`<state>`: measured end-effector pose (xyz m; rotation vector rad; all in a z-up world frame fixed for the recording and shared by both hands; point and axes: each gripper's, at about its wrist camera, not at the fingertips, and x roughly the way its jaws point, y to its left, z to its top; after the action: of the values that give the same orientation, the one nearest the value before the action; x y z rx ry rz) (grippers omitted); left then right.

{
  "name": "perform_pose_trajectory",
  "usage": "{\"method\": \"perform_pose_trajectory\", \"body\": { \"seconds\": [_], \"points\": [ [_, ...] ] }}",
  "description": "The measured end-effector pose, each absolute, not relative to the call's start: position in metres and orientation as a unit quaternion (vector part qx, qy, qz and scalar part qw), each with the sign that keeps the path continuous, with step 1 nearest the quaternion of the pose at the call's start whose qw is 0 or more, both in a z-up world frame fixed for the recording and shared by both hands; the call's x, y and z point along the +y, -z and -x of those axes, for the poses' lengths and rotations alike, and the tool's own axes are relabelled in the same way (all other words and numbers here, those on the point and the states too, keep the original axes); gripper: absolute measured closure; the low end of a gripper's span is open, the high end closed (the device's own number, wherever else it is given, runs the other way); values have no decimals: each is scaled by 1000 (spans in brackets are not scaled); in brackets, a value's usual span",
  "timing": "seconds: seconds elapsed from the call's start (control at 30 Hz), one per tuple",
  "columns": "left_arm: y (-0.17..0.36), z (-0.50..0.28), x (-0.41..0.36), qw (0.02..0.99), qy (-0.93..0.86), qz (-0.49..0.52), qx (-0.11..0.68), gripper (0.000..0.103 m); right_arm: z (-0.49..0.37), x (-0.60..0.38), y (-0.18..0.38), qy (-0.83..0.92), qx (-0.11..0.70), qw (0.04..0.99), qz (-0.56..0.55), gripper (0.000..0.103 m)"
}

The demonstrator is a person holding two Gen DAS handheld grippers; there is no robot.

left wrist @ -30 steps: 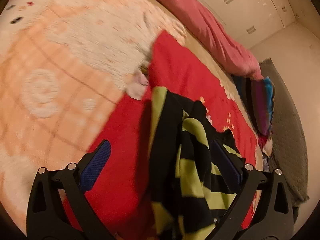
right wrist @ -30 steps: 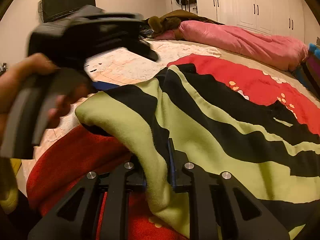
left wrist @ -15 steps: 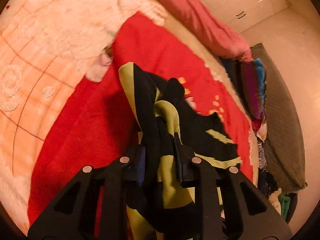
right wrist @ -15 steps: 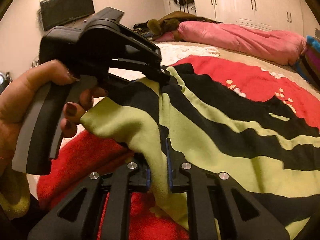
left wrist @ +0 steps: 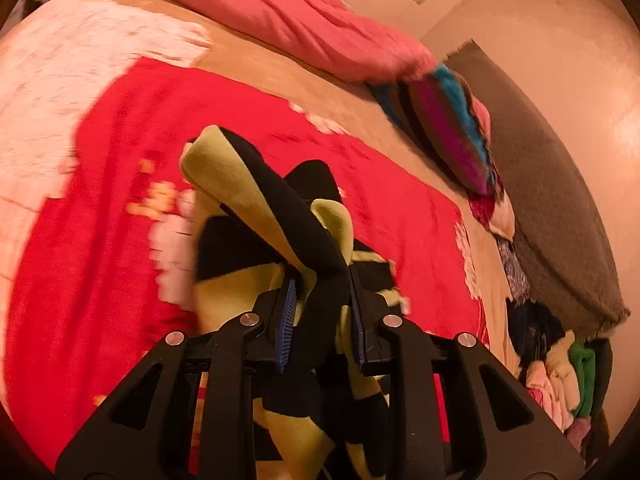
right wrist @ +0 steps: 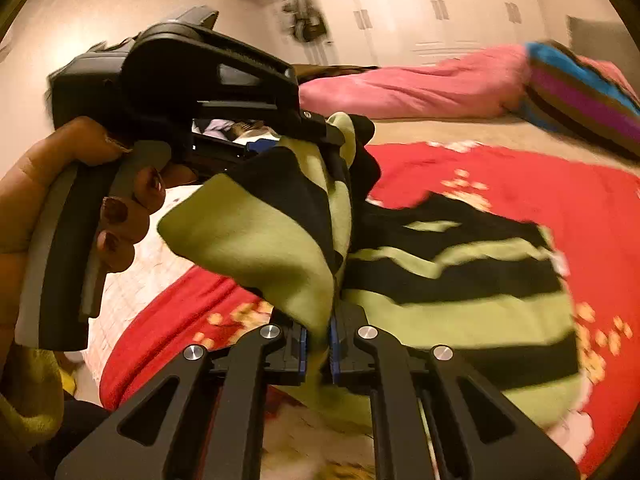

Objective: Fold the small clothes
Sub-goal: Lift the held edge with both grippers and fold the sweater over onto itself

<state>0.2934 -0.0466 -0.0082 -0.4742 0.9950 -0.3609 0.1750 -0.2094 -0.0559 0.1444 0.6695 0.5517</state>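
Striped garment (right wrist: 460, 276): clamped by left tool (left wrist: 322, 280) and right tool (right wrist: 318, 334); its lower part cut off. Red blanket (left wrist: 100, 200): print blurred.

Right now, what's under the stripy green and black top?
Under the striped top lies a red blanket with small flower prints, spread on the bed. Both grippers, left and right, pinch the top's edge. Whatever lies beneath its middle is covered.

Left gripper (left wrist: 322, 312): black skeletal arms, triangular cut-outs, silver screws, blue ribbed pads. Right gripper (right wrist: 318, 344): same build. Left hand (right wrist: 76, 200): dark red nail polish, yellow-green sleeve (right wrist: 28, 396), grey-black grip.
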Motion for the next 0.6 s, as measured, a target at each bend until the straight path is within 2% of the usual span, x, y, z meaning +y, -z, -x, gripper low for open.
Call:
{"method": "perform_pose_trajectory", "body": {
  "seconds": [0.1, 0.13, 0.17, 0.2, 0.33, 0.6],
  "points": [
    [13, -292, -85, 835, 183, 215, 473, 81, -172, -242, 67, -243, 344, 901, -108, 96],
    [18, -292, -99, 831, 189, 217, 476, 73, -173, -250, 73, -235, 354, 897, -121, 96],
    [23, -292, -107, 829, 191, 216, 480, 59, -174, -258, 78, -228, 364, 893, -133, 96],
    [27, -291, -116, 827, 195, 214, 483, 54, -174, -268, 86, -221, 378, 885, -157, 96],
    [24, -278, -136, 843, 200, 188, 463, 52, -171, -292, 102, -207, 398, 871, -201, 96],
    [12, -227, -91, 898, 98, 139, 405, 45, -160, -295, 98, -222, 395, 868, -204, 96]
  ]
}}
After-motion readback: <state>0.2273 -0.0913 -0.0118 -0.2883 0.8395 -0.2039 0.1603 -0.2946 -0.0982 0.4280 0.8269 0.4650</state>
